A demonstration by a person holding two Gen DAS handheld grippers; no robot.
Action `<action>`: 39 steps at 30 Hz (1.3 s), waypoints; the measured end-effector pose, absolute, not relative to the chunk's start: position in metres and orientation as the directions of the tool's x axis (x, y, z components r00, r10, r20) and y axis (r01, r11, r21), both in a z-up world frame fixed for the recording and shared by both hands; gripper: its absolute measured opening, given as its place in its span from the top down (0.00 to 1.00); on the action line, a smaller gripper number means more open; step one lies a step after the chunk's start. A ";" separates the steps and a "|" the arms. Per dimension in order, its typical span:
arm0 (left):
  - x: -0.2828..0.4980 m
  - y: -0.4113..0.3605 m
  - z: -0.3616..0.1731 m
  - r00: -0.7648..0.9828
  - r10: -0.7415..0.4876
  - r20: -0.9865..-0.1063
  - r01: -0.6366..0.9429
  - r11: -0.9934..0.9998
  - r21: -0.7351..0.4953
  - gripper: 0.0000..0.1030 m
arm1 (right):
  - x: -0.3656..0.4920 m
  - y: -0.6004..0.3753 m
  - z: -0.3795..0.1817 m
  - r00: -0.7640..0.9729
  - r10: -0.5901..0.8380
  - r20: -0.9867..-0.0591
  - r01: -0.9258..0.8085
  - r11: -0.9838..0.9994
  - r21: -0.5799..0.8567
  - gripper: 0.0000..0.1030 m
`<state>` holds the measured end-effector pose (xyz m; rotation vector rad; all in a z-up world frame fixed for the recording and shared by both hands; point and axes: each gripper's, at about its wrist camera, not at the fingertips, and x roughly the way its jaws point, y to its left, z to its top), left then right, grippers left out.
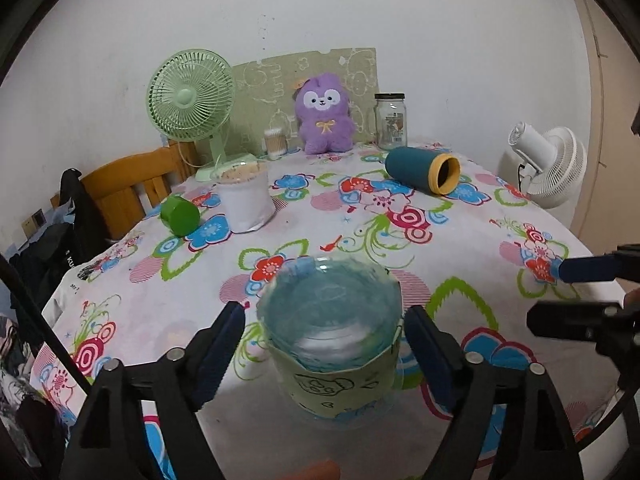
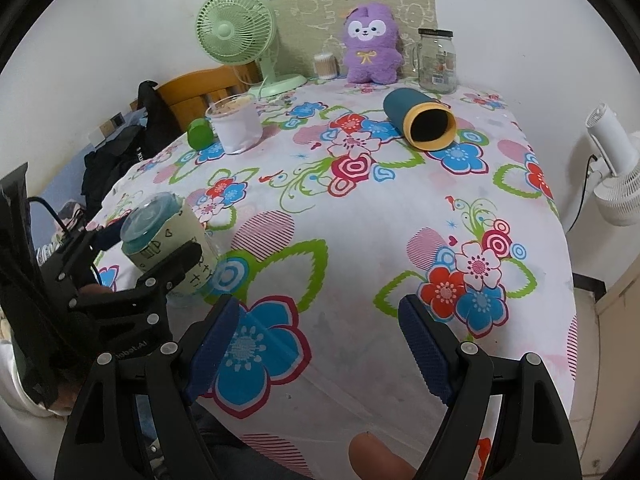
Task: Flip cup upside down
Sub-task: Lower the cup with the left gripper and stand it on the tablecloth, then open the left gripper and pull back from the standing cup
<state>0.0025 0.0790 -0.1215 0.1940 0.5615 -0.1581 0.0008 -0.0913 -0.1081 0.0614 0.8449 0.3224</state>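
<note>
The flowered table (image 1: pixel 460 216) spread wide; near its left edge stood the cup (image 1: pixel 332 340), base up, between my left gripper (image 1: pixel 325 354), pads apart, not touching. My right gripper (image 2: pixel 320 352) hung spread, empty. Withdrawing crookedly could clip and topple it

The cup (image 1: pixel 332 336) stood between the spread fingers of the left gripper (image 1: pixel 326 354), with gaps on both sides. Bare cloth (image 2: pixel 360 248) lay wide ahead of the right gripper (image 2: pixel 316 350). The tube (image 2: pixel 420 122), tub (image 2: pixel 236 124) and green cap (image 2: pixel 201 133) stood well beyond.
</note>
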 end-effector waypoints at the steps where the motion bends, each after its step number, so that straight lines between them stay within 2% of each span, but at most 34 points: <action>1: 0.003 0.079 -0.120 0.833 -0.096 -0.545 0.201 0.970 0.136 0.17 | 0.001 -0.091 -0.107 0.618 0.306 -0.724 -0.259 0.949 0.181 0.19; 11: 0.012 0.087 -0.108 0.791 -0.065 -0.609 0.175 0.977 0.123 0.13 | 0.001 -0.087 -0.095 0.628 0.310 -0.714 -0.275 0.946 0.169 0.19; 26: 0.014 0.114 -0.062 0.711 -0.088 -0.698 0.173 0.984 0.053 0.11 | -0.001 -0.064 -0.062 0.660 0.274 -0.700 -0.265 0.956 0.124 0.18; 28: 0.013 0.119 -0.057 0.705 -0.091 -0.703 0.172 0.984 0.044 0.11 | -0.002 -0.060 -0.059 0.666 0.265 -0.697 -0.261 0.958 0.116 0.13; 39: 0.010 0.139 -0.047 0.690 -0.102 -0.717 0.179 0.983 0.033 0.11 | -0.015 -0.035 -0.039 0.721 0.190 -0.666 -0.194 0.979 0.069 0.11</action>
